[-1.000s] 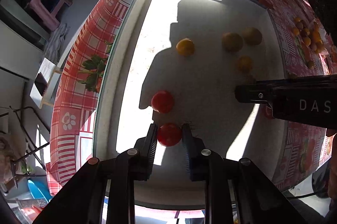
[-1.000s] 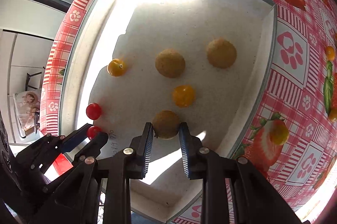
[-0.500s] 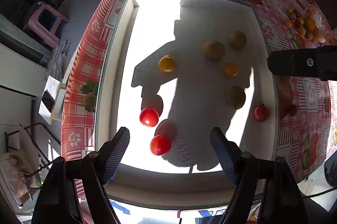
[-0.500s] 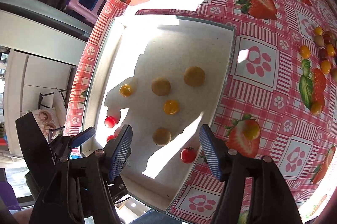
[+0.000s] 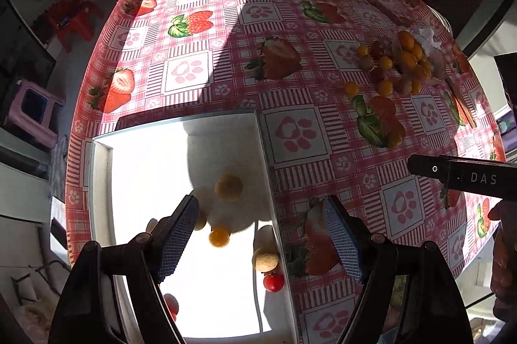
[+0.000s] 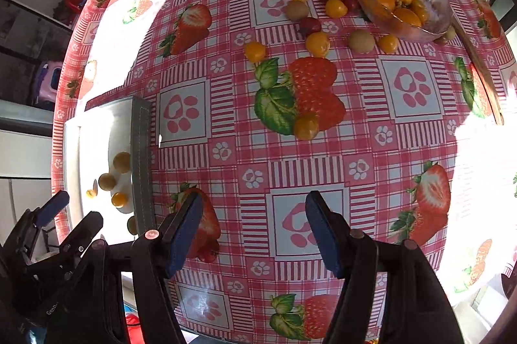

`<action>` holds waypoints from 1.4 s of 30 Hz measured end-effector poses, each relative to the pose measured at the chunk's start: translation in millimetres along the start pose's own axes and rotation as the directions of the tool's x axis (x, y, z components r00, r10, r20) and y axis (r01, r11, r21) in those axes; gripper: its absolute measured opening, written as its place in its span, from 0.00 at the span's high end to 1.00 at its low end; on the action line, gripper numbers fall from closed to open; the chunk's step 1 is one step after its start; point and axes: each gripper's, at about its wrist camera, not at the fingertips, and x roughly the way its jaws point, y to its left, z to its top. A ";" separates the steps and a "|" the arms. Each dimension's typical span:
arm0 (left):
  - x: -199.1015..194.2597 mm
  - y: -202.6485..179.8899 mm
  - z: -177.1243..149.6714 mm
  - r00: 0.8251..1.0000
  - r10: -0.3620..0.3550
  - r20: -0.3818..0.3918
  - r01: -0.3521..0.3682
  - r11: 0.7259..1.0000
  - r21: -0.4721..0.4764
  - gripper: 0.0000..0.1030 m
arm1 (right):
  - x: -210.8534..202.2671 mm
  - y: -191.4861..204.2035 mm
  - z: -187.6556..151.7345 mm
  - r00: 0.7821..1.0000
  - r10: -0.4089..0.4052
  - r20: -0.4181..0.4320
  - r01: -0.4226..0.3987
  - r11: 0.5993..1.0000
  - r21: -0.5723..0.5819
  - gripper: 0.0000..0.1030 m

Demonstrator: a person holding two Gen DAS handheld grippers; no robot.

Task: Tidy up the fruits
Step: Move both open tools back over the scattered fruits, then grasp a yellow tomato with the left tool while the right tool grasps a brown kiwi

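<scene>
A white tray [image 5: 103, 169] lies on the strawberry tablecloth and holds several small fruits: a brown one [image 5: 228, 187], a yellow tomato [image 5: 219, 236], another brown one [image 5: 265, 260] and a red tomato [image 5: 273, 282] by its right wall. My left gripper [image 5: 258, 240] is open and empty above the tray's right edge. My right gripper [image 6: 253, 231] is open and empty over bare cloth, right of the tray [image 6: 140, 150]. Loose fruits [image 6: 318, 44] and a glass bowl of orange fruits [image 6: 400, 0] lie far ahead.
The round table's edge curves at left, with a pink stool [image 5: 30, 111] and red chair [image 5: 74, 21] on the floor beyond. A wooden stick [image 6: 478, 66] lies right of the bowl. The right gripper's body [image 5: 468, 179] shows in the left view.
Both grippers opened, letting go of a red tomato and a brown fruit in the tray. Both then lifted and swung right, toward the loose fruit pile.
</scene>
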 end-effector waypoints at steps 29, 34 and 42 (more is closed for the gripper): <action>126.7 -105.4 110.6 0.999 -0.012 -0.045 0.016 0.994 0.110 0.23 | 33.1 -95.9 96.9 0.990 0.015 0.142 -0.067 0.928 0.367 0.41; 130.9 -109.5 113.4 0.999 -0.015 -0.050 0.021 0.993 0.112 0.37 | 36.5 -92.2 104.0 0.988 0.032 0.153 -0.087 0.926 0.368 0.53; 128.2 -107.0 117.6 0.998 -0.047 -0.039 0.051 0.992 0.113 0.76 | 41.7 -84.3 110.7 0.989 0.064 0.132 -0.107 0.932 0.347 0.70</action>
